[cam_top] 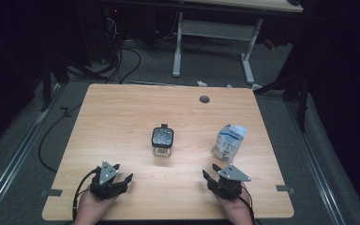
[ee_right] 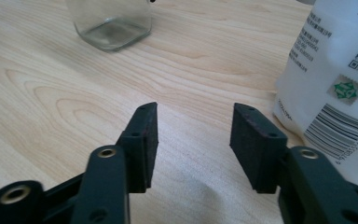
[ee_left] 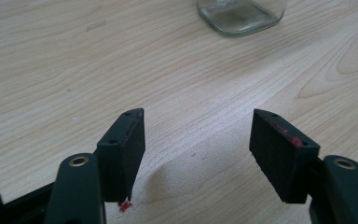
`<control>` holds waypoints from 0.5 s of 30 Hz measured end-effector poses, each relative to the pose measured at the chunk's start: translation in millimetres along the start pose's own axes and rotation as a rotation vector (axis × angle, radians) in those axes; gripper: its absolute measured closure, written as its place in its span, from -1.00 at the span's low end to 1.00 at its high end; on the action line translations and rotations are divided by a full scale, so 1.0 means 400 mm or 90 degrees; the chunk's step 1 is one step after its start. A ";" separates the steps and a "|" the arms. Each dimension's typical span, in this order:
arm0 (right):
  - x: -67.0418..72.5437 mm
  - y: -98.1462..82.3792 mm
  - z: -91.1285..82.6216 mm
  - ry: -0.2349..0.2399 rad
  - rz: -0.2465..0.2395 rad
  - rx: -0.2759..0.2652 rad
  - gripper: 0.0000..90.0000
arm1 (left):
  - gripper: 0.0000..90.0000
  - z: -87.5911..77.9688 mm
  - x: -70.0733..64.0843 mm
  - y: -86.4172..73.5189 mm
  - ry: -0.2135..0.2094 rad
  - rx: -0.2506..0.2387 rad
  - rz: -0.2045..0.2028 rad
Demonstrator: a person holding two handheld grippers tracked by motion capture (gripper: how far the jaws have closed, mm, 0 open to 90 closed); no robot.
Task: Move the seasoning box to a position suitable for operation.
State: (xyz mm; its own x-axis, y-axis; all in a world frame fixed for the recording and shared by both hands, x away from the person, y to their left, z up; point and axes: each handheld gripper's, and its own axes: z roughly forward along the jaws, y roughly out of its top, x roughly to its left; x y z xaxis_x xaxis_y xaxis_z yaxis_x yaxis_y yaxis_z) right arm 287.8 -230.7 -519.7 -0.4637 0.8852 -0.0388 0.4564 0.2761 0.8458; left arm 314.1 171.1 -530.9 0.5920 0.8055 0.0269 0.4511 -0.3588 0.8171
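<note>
Both hands sit at the near edge of the table [cam_top: 122, 108], and nothing is in hand. The left gripper [cam_top: 120, 179] rests at the near left with its jaws spread wide and bare wood between them; the right gripper [cam_top: 209, 174] at the near right is just as slack, jaws parted on nothing. Out in the middle of the table stands the glass jar [cam_top: 162, 141], upright, with a dark lid on top, well apart from both grippers. Over to the right, the white pouch [cam_top: 228, 142] stands just beyond the right gripper, close by its right jaw in the right gripper view but not between the pads. My read: this is the very start. Jar untouched and lidded, pouch untouched, every reach and grasp yet to come.
</note>
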 end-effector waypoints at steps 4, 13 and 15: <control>-0.007 -0.011 -0.004 0.010 0.000 0.013 0.18 | -0.07 -0.004 0.006 0.008 -0.013 -0.029 -0.019; -0.013 -0.023 -0.026 0.005 0.009 -0.010 0.20 | 0.09 -0.007 0.010 0.022 -0.025 -0.065 -0.017; -0.016 -0.026 -0.032 0.006 0.016 -0.008 0.20 | 0.09 -0.005 0.012 0.020 -0.031 -0.064 -0.023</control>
State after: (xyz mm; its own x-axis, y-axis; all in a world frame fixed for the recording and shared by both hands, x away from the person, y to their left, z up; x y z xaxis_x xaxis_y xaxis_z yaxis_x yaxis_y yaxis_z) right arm 276.3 -243.8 -521.3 -0.4590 0.8884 -0.0119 0.4585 0.2484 0.8533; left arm 319.0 173.1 -523.1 0.6090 0.7926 -0.0299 0.4054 -0.2787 0.8706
